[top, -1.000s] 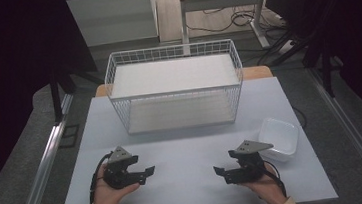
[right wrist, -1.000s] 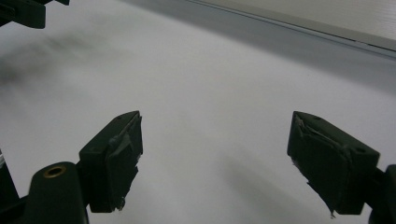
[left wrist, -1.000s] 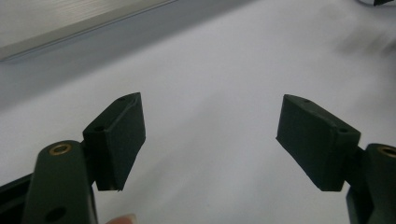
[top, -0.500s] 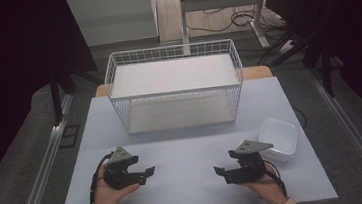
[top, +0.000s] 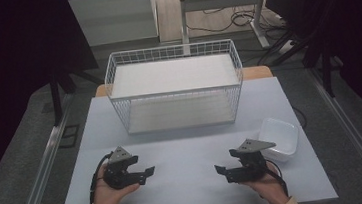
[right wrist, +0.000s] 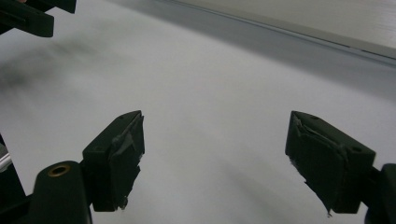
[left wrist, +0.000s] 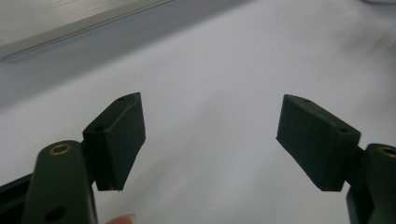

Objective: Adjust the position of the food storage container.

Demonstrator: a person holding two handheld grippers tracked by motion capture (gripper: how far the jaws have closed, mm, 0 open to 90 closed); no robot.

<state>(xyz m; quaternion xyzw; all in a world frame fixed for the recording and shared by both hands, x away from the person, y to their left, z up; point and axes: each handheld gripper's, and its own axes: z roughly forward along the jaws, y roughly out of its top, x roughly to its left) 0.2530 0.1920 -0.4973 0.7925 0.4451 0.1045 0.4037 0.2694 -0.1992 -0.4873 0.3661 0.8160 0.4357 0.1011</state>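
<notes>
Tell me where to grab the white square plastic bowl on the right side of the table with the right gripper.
Probably best by the rim of the white square plastic bowl: a thin upright wall, mouth up, so one jaw can go inside and one outside. Come from the near left edge, the side closest to the open right gripper, since the bowl's body looks wider than the jaw gap.

Dim, cool light on the white table point(top: 189, 151) (surroundings nearly black); both gripper views blur with distance.
</notes>
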